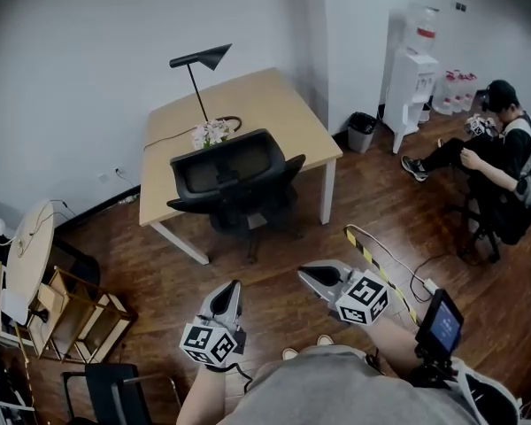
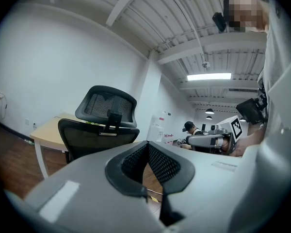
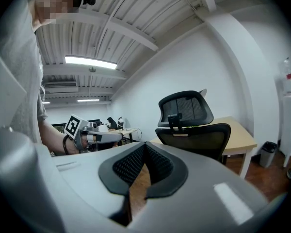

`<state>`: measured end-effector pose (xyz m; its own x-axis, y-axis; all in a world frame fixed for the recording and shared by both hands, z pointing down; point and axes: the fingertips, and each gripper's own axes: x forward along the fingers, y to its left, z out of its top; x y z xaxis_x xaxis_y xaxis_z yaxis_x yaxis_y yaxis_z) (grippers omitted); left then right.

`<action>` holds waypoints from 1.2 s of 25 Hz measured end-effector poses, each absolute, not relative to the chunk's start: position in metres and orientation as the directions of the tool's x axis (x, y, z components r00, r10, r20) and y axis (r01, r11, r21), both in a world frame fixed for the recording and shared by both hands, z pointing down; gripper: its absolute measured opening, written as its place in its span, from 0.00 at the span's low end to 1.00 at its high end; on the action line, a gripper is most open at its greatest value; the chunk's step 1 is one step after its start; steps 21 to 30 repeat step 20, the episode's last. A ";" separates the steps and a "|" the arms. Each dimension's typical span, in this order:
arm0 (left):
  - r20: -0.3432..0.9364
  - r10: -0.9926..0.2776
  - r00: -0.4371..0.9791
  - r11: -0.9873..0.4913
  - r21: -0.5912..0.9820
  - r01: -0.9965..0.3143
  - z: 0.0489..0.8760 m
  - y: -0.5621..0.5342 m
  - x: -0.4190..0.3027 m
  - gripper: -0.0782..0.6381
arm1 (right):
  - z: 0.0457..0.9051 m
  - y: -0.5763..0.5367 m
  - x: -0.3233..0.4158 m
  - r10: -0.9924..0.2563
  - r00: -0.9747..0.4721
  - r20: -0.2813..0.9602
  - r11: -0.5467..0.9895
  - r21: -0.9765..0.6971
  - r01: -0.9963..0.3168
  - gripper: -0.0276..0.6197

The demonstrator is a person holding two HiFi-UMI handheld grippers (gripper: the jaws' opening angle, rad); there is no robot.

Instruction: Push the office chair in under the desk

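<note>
A black mesh office chair (image 1: 234,180) stands at the near side of a light wooden desk (image 1: 274,104), its back toward me and its seat partly under the desktop. The chair (image 2: 99,125) shows ahead in the left gripper view, and the chair (image 3: 191,125) in the right gripper view too. My left gripper (image 1: 226,301) is shut and empty, well short of the chair. My right gripper (image 1: 323,279) is also shut with nothing in it, a little nearer the desk's right leg.
A black desk lamp (image 1: 203,65) and a small flower pot (image 1: 211,134) stand on the desk. A person (image 1: 500,153) sits at the right. A water dispenser (image 1: 411,73) and a bin (image 1: 363,131) stand by the wall. A striped cable cover (image 1: 376,264) lies on the wood floor; shelving (image 1: 71,312) stands left.
</note>
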<state>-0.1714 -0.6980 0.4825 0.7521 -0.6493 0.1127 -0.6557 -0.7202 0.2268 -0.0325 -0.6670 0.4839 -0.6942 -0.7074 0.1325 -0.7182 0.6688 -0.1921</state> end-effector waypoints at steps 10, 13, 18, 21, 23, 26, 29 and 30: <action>0.123 -0.657 0.744 -0.713 0.222 -0.666 0.482 -0.694 -0.174 0.11 | 0.486 -0.666 -0.033 -0.700 -0.701 0.136 0.677 -0.184 -0.712 0.05; 0.120 -0.660 0.742 -0.711 0.219 -0.668 0.484 -0.693 -0.175 0.11 | 0.487 -0.665 -0.033 -0.698 -0.703 0.137 0.680 -0.183 -0.710 0.05; 0.118 -0.665 0.738 -0.708 0.214 -0.673 0.482 -0.693 -0.175 0.11 | 0.487 -0.666 -0.033 -0.700 -0.702 0.132 0.679 -0.183 -0.711 0.05; 0.111 -0.665 0.738 -0.709 0.215 -0.672 0.482 -0.694 -0.176 0.11 | 0.486 -0.667 -0.033 -0.702 -0.701 0.130 0.678 -0.182 -0.713 0.05; 0.111 -0.665 0.738 -0.709 0.215 -0.672 0.482 -0.694 -0.176 0.11 | 0.486 -0.667 -0.033 -0.702 -0.701 0.130 0.678 -0.182 -0.713 0.05; 0.111 -0.665 0.738 -0.709 0.215 -0.672 0.482 -0.694 -0.176 0.11 | 0.486 -0.667 -0.033 -0.702 -0.701 0.130 0.678 -0.182 -0.713 0.05; 0.111 -0.665 0.738 -0.709 0.215 -0.672 0.482 -0.694 -0.176 0.11 | 0.486 -0.667 -0.033 -0.702 -0.701 0.130 0.678 -0.182 -0.713 0.05; 0.111 -0.665 0.738 -0.709 0.215 -0.672 0.482 -0.694 -0.176 0.11 | 0.486 -0.667 -0.033 -0.702 -0.701 0.130 0.678 -0.182 -0.713 0.05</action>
